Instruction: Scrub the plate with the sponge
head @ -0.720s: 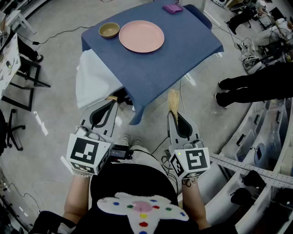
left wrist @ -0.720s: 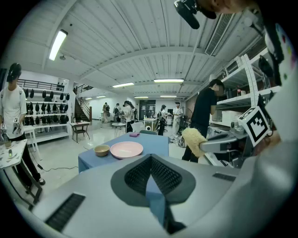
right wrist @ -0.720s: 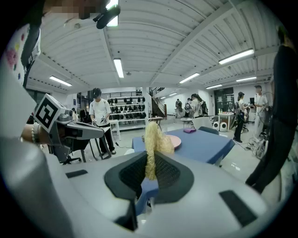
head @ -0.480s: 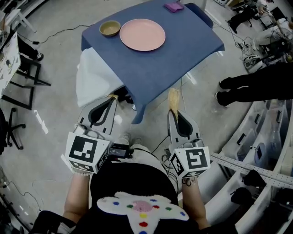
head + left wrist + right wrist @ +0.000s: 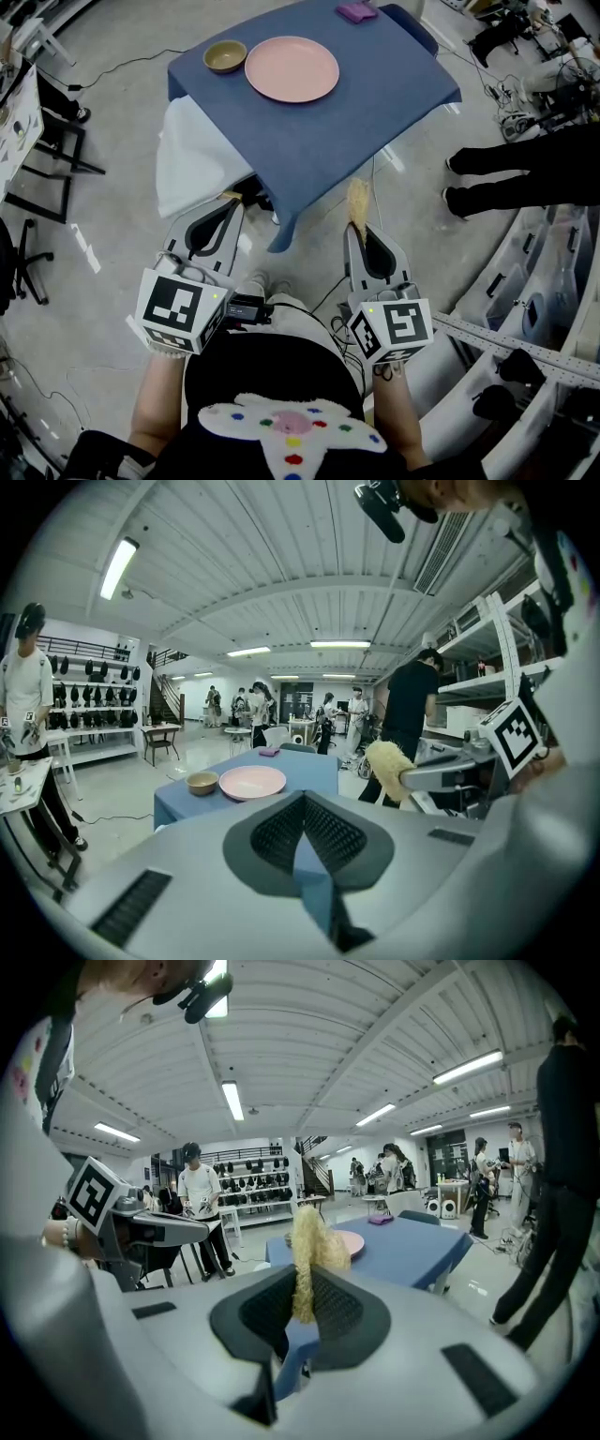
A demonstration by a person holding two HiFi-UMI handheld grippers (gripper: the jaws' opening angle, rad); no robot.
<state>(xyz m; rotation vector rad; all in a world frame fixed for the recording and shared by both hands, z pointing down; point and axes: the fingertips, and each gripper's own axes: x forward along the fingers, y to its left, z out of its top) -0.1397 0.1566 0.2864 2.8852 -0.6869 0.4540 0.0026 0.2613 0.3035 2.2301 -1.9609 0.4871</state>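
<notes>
A pink plate (image 5: 292,68) lies on the blue-clothed table (image 5: 366,103), well ahead of both grippers. It also shows in the left gripper view as the plate (image 5: 251,782), and in the right gripper view as the plate (image 5: 353,1241). My right gripper (image 5: 358,223) is shut on a fuzzy yellow sponge (image 5: 357,200), held off the table's near corner. The sponge (image 5: 309,1251) sticks up from between its jaws. My left gripper (image 5: 228,201) is shut with nothing in it, beside the table's near edge. From the left gripper (image 5: 302,803) the sponge (image 5: 389,769) shows at the right.
A tan bowl (image 5: 225,56) sits left of the plate and a purple cloth (image 5: 355,12) at the table's far edge. A white undercloth (image 5: 187,159) hangs at the left. A person's dark legs (image 5: 525,178) stand at the right, near shelving (image 5: 525,281). A black chair (image 5: 47,159) and floor cables lie left.
Both grippers have edged slightly toward the table, and the head view has tilted a little. The sponge stays held in the right gripper.
</notes>
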